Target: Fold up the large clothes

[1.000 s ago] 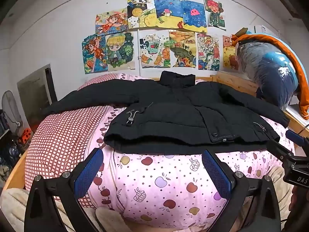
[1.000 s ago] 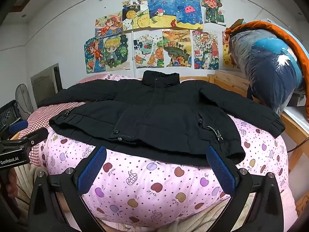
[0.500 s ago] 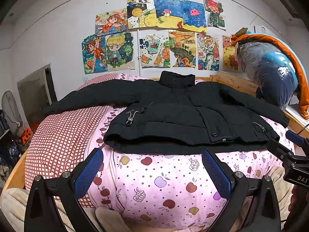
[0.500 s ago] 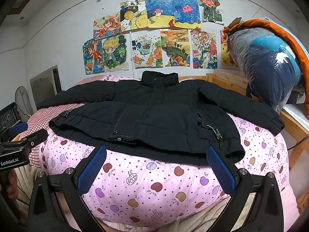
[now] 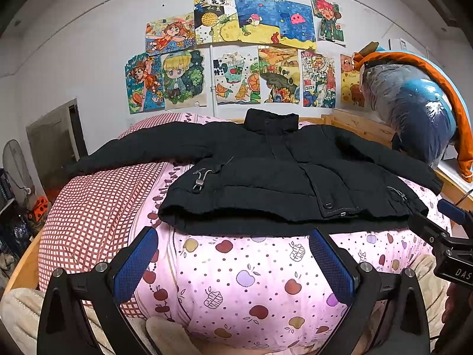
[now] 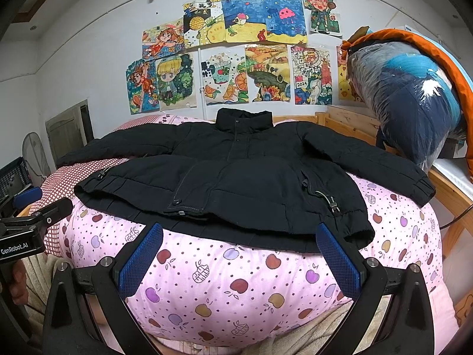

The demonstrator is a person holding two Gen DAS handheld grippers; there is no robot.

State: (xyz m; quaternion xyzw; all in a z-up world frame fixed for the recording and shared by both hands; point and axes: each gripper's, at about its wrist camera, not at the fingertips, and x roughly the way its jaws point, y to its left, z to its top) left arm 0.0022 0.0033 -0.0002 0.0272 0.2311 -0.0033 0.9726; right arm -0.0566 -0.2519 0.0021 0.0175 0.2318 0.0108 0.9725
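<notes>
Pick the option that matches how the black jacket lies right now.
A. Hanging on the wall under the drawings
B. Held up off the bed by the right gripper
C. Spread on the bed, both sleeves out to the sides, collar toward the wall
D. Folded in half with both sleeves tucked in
C: the black jacket lies spread on the pink quilt, sleeves out, while the left gripper and right gripper are open, short of its hem.

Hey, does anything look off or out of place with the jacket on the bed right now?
Nothing stands out. The black jacket lies spread flat on the pink quilt, collar toward the wall, both sleeves out to the sides. Both grippers, left and right, hover open short of the hem, touching nothing.
</notes>
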